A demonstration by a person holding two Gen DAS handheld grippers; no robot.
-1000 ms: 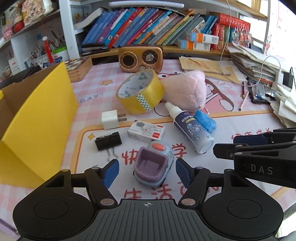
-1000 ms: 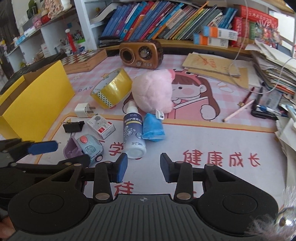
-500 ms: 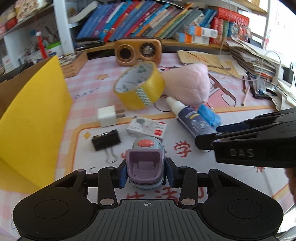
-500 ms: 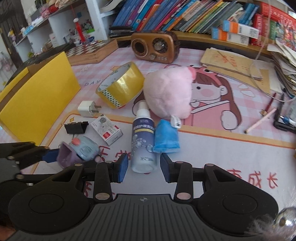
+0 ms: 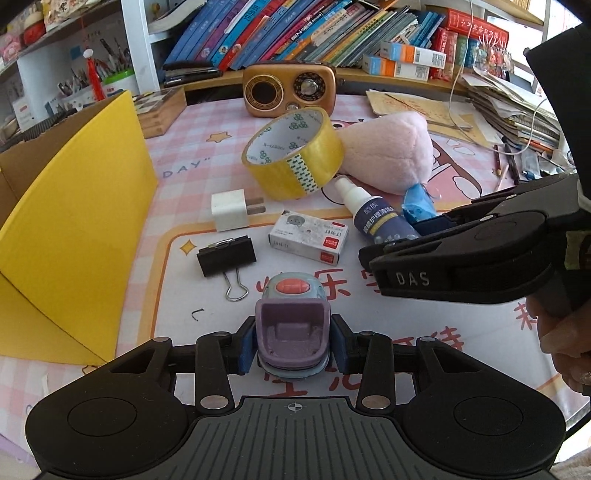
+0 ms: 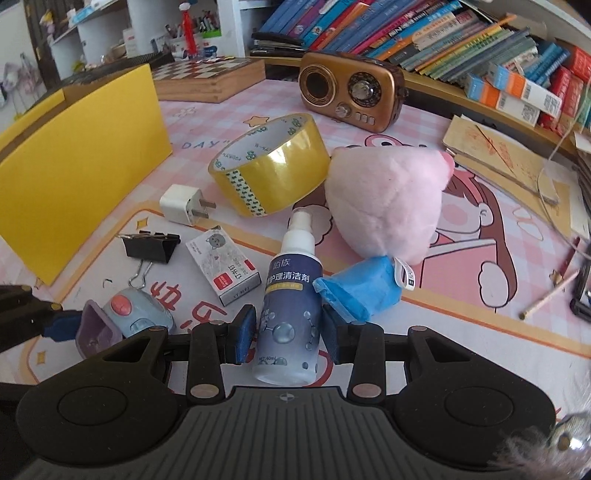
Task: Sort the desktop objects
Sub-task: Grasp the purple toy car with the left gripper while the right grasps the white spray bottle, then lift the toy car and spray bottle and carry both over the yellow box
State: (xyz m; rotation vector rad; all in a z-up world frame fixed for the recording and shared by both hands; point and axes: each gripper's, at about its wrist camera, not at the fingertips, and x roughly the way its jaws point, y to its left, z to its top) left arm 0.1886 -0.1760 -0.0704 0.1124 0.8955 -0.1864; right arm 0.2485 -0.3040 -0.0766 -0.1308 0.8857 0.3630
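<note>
The left tool [image 5: 293, 347] is pinching a small purple-and-blue toy-like gadget with a red button [image 5: 291, 325], its blue pads touching both purple sides, at lower centre of the left wrist view. In the right wrist view that gadget [image 6: 122, 321] sits at lower left.

The right tool [image 6: 288, 330] is spread around the lower body of a dark blue spray bottle [image 6: 290, 295] lying on the bench [image 6: 461, 332], white nozzle pointing up the frame. The left pad looks about touching the bottle and the right pad stands just beside it; whether it grips, I cannot tell.

Just right of the bottle lies a blue cloth piece [image 6: 360, 290], touching a pink plush toy [image 6: 384, 199] above it. A roll of yellow tape [image 6: 269, 166] leans tilted at centre, beside the plush. To its lower left lie a white plug adapter [image 6: 181, 205], a black binder clip [image 6: 151, 245] and a small staples box [image 6: 223, 266]. A yellow cardboard box [image 6: 74, 177] fills the left edge, and a brown retro radio [image 6: 351, 90] stands at upper centre below a row of books [image 6: 424, 33].
</note>
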